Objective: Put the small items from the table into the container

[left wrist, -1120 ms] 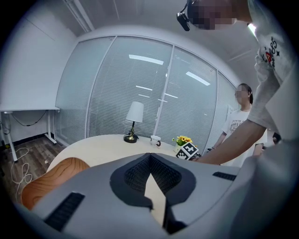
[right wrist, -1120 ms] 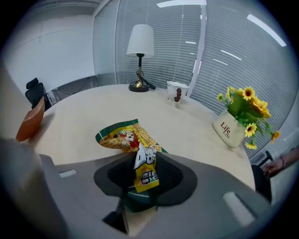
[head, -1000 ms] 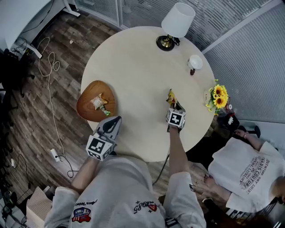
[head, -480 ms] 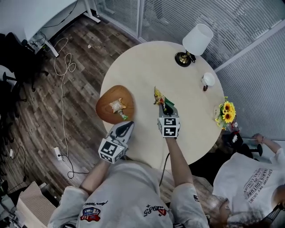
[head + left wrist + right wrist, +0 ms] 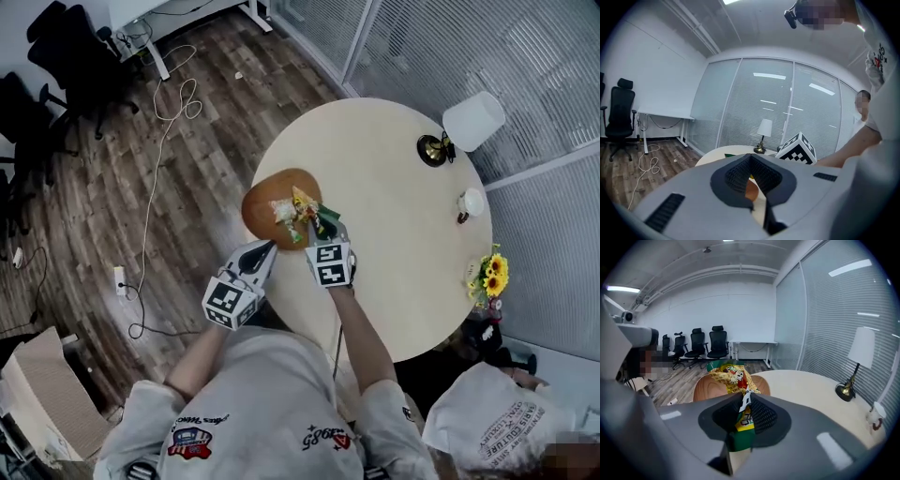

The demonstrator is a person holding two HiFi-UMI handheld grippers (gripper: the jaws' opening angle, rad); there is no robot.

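Office room, wood floor, blinds behind glass, with a round pale table (image 5: 394, 216) in the middle. The packet (image 5: 727, 375), a yellow-and-green snack bag, hangs in the air right over the bowl (image 5: 262, 192), the wooden container at the table's edge. Whether it touches the bowl can't be told. The right gripper (image 5: 744, 403) is clamped on the packet's lower end and the bag stands up out of the jaws. It is probably pinched at the end so it can drop clear once released. A wrapper (image 5: 282, 212) already lies in the bowl. The left gripper (image 5: 751, 160) hovers just beside the bowl's near rim, jaws together with nothing between them — likely parked out of the way. The lamp (image 5: 472, 122) and cup (image 5: 472, 202) sit well apart at the far edge. No other small item shows loose on the table, so this looks like the last drop — the jaws only need to open over the bowl.
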